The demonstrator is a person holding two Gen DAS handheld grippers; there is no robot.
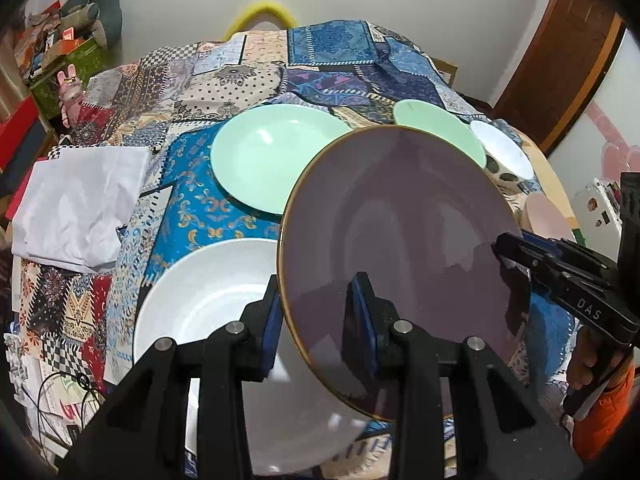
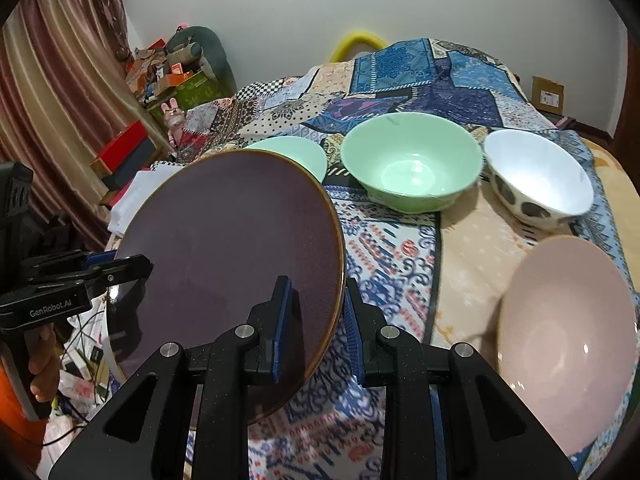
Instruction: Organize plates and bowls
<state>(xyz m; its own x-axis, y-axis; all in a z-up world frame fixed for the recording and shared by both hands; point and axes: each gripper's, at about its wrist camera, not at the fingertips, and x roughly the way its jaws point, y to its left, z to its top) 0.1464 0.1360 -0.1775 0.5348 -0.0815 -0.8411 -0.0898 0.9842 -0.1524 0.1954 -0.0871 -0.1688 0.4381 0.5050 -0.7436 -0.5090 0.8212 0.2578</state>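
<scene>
Both the left tongs [image 1: 316,320] and the right tongs [image 2: 316,320] clamp the purple plate [image 1: 400,240] in mid-air, while the other plates and the bowls lie unstacked on the tabletop [image 2: 460,240], so most sorting remains.

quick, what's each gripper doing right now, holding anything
left gripper: shut on the purple plate, gripping its rim
right gripper: shut on the same purple plate, at the opposite rim

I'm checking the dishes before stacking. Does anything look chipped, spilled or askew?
No chips or spills show. Only the purple plate is askew: it is tilted above the table, with the left gripper and right gripper clamping opposite rims.
</scene>
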